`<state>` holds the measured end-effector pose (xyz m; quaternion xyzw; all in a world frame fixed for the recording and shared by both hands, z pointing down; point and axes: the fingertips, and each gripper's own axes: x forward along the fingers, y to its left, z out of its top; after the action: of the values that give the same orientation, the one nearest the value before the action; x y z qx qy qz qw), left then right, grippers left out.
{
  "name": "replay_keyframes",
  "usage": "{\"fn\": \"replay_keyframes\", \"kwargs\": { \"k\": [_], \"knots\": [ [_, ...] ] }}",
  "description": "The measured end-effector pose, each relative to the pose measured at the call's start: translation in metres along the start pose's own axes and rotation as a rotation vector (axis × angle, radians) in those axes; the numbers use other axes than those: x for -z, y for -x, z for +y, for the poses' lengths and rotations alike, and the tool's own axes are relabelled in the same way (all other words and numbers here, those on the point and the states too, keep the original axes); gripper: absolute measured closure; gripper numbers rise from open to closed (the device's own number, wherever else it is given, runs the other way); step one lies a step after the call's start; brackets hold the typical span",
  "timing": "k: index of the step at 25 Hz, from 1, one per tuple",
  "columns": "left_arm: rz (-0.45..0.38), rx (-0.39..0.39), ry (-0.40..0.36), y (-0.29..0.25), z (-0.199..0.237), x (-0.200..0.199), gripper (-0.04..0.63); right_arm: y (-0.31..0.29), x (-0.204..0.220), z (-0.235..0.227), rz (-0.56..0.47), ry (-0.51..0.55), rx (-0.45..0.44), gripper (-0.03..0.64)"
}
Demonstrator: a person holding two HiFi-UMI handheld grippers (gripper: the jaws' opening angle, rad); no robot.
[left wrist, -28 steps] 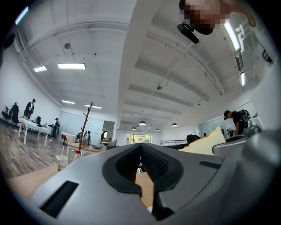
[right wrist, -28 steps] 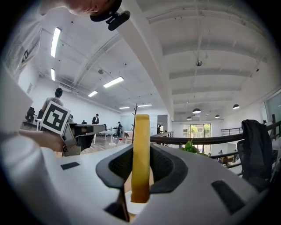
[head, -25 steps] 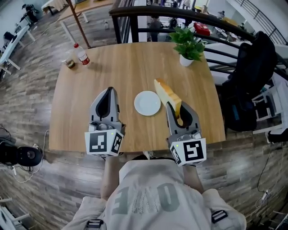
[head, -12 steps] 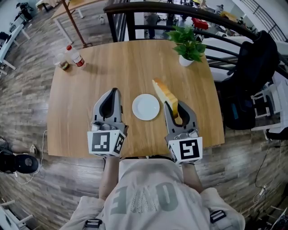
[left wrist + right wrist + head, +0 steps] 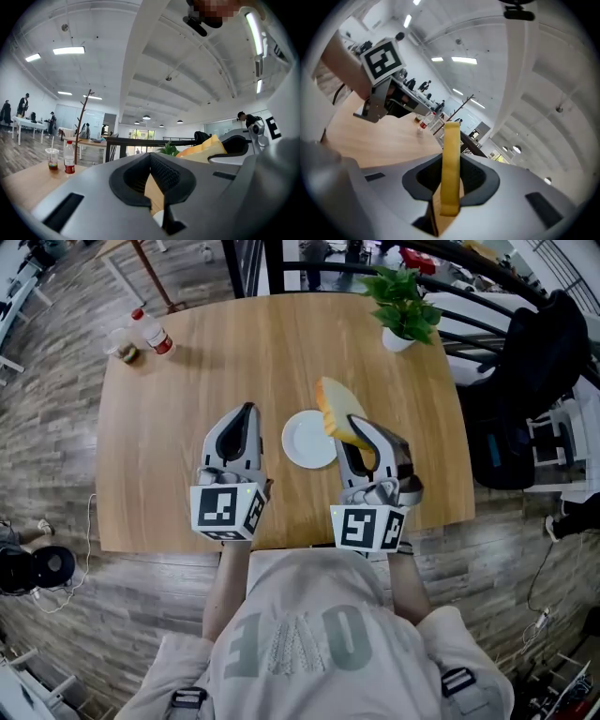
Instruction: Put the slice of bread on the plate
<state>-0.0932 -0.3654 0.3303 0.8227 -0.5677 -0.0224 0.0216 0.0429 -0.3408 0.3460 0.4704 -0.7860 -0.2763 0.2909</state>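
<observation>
A yellow-crusted slice of bread (image 5: 332, 407) is clamped between the fingers of my right gripper (image 5: 360, 430), which is shut on it. The slice is tilted and hangs over the right rim of the small white plate (image 5: 302, 441) on the wooden table (image 5: 187, 399). In the right gripper view the slice (image 5: 451, 159) stands edge-on between the jaws of the right gripper (image 5: 452, 183). My left gripper (image 5: 247, 414) hovers just left of the plate, shut and holding nothing. The left gripper view shows the bread (image 5: 206, 150) at the right and a sliver of the plate (image 5: 159, 218) below its jaws.
A potted plant (image 5: 405, 307) stands at the table's far right. A red-capped bottle (image 5: 150, 332) and a plastic cup (image 5: 120, 345) sit at the far left corner. A black railing (image 5: 309, 268) runs behind the table, and a dark bag on a chair (image 5: 525, 381) is at the right.
My right gripper has rolled and shifted left, bringing the bread from on-edge beside the plate to tilted over its right rim. The left gripper has also moved a little and stays shut.
</observation>
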Motion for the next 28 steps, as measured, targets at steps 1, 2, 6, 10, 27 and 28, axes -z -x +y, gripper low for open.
{"fn": "replay_keyframes", "kwargs": {
  "k": [1,2,6,10,27,28],
  "knots": [
    [0.019,-0.006,0.016,0.001,0.002,0.009,0.588,-0.003,0.002,0.007,0.011,0.066,-0.011,0.523],
    [0.036,-0.012,0.028,0.003,0.005,0.016,0.586,-0.005,0.003,0.015,0.021,0.127,-0.021,0.525],
    [0.084,-0.015,0.04,0.007,0.01,0.038,0.586,-0.022,0.017,0.043,0.054,0.297,-0.064,0.524],
    [0.102,-0.021,0.052,0.006,0.016,0.05,0.588,-0.042,0.038,0.07,0.09,0.399,-0.106,0.523],
    [0.195,-0.045,0.056,0.011,0.031,0.098,0.586,-0.078,0.1,0.149,0.191,0.469,-0.209,0.523],
    [0.198,-0.045,0.056,0.011,0.031,0.099,0.586,-0.08,0.101,0.15,0.188,0.464,-0.201,0.523]
  ]
}}
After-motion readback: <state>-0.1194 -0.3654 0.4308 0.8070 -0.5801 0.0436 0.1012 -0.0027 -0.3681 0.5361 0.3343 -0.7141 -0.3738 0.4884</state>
